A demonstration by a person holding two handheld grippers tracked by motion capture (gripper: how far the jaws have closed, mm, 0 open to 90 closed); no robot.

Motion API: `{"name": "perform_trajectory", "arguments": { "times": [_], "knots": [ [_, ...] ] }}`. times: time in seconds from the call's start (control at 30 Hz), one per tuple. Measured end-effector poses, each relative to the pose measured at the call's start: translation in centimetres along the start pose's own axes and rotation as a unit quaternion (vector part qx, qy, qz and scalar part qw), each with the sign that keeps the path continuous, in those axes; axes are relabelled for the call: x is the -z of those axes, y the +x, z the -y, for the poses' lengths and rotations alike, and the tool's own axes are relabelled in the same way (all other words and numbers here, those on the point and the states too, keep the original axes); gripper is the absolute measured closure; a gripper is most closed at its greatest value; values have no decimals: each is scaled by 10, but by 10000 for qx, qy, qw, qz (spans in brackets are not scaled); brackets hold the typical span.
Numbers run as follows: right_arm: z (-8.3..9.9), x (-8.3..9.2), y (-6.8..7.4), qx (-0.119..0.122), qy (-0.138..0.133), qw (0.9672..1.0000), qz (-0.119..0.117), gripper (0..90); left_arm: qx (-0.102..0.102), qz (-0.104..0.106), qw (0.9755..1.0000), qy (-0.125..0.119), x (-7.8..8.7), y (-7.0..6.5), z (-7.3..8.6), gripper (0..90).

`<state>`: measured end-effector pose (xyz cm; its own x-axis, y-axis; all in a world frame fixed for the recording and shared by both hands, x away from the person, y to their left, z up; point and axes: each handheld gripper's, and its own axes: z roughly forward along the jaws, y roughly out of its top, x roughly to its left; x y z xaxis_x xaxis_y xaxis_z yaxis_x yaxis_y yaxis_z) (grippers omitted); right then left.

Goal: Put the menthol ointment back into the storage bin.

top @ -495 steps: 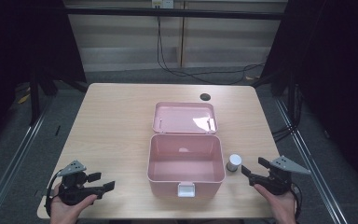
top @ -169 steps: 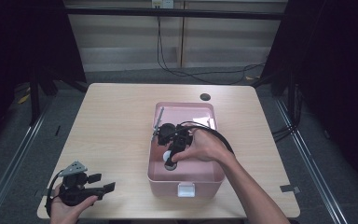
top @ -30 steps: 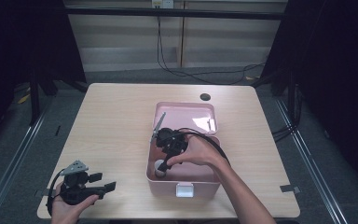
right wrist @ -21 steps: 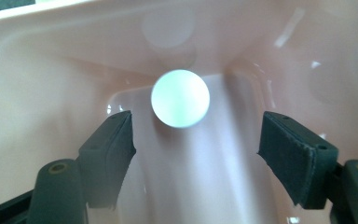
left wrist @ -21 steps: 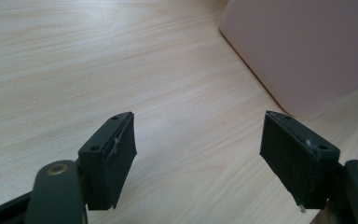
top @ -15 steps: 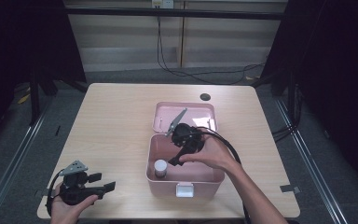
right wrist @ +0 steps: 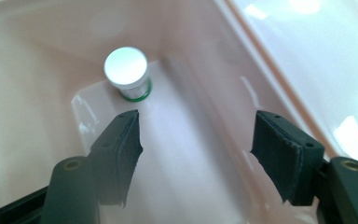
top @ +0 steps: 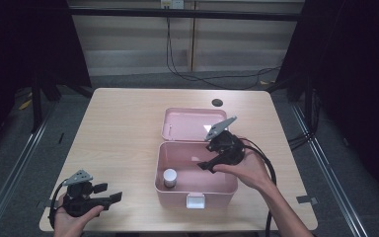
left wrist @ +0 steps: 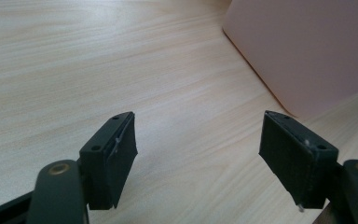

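Observation:
A pink box point(top: 196, 190) stands open on the wooden table, its lid point(top: 190, 124) laid back behind it. A small jar point(top: 170, 177) with a white cap and a green band stands upright in the box's front left corner. My right gripper point(top: 203, 165) hovers over the right half of the box, apart from the jar point(right wrist: 126, 72). In the right gripper view my right gripper point(right wrist: 196, 144) is open; its jaws have just been closing and nothing is between them. My left gripper point(top: 107, 192) rests at the table's front left, open and empty point(left wrist: 198, 154).
A white latch point(top: 195, 201) sits on the box's front wall. A dark round spot point(top: 217, 102) marks the table's far side. The right gripper's cable point(top: 269, 173) trails along the forearm. The box's outer wall point(left wrist: 307, 46) rises to the right of the left gripper.
My right gripper has let go of the jar and drawn back to the right and a little up. The jar stays standing in the box. The left gripper has not moved.

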<state>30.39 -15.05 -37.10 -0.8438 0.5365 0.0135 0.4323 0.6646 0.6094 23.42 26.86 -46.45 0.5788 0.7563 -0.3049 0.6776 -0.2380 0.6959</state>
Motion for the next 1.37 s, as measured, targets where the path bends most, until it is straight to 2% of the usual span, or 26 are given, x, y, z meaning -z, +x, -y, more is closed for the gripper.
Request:
{"name": "perform_trajectory", "arguments": {
  "times": [0.1, 0.13, 0.17, 0.2, 0.3, 0.33, 0.37, 0.47, 0.53, 0.57, 0.7, 0.73, 0.77, 0.83, 0.97, 1.03, 1.07, 1.13, 1.33, 1.37],
  "knots": [
    [11, 14, -3, -174, -254, 9994, 184, 327, 7, -2, 10000, -21, 0, 0, 0, 272],
    [11, 14, -3, -174, -254, 9994, 184, 327, 7, -2, 10000, -21, 0, 0, 0, 270],
    [20, 23, -6, -332, -447, 9981, 245, 326, 2, -5, 10000, -15, 0, 0, 0, 269],
    [20, 23, -6, -332, -447, 9981, 245, 326, 2, -5, 10000, -15, 0, 0, 0, 267],
    [35, 41, -10, -524, -777, 9949, 375, 300, -17, 4, 10000, 12, 0, 0, 0, 266],
    [35, 41, -10, -524, -777, 9949, 375, 300, -17, 4, 10000, 12, 0, 0, 0, 266],
    [43, 47, -9, -579, -873, 9931, 531, 300, -18, -14, 10000, -2, 0, 0, 0, 265],
    [57, 54, -10, -728, -1053, 9895, 677, 299, -8, -15, 10000, -2, 0, 0, 1, 262],
    [65, 59, -9, -826, -1201, 9867, 715, 299, -1, -3, 10000, 10, 0, 0, 1, 262],
    [65, 59, -9, -826, -1201, 9867, 715, 299, -1, -3, 10000, 10, 0, 0, 1, 262],
    [90, 67, -9, -1080, -1395, 9786, 1062, 312, 58, -54, 10000, 1, 0, 1, 1, 283],
    [90, 67, -9, -1080, -1395, 9786, 1062, 312, 58, -54, 10000, 1, 0, 1, 1, 304],
    [101, 70, -11, -1270, -1543, 9737, 1093, 312, 99, -81, 9999, 22, -1, 2, 0, 306],
    [110, 72, -11, -1393, -1572, 9690, 1304, 312, 93, -71, 9999, 41, -1, 1, 0, 306],
    [128, 75, -10, -1619, -1746, 9586, 1563, 321, 51, -56, 10000, 22, 0, 1, 1, 284],
    [136, 73, -10, -1752, -1831, 9540, 1601, 319, 49, -58, 10000, 23, 0, 1, 1, 275],
    [136, 73, -10, -1752, -1831, 9540, 1601, 319, 49, -58, 10000, 23, 0, 1, 1, 273],
    [148, 68, -11, -1897, -1866, 9498, 1647, 312, 26, -56, 10000, 38, 0, 1, 1, 272],
    [161, 65, -15, -2092, -1799, 9476, 1613, 262, 60, -61, 10000, 14, 0, 1, 1, 271],
    [166, 65, -17, -2160, -1780, 9454, 1669, 240, 61, -59, 10000, 13, 0, 2, 1, 271]
  ]
}}
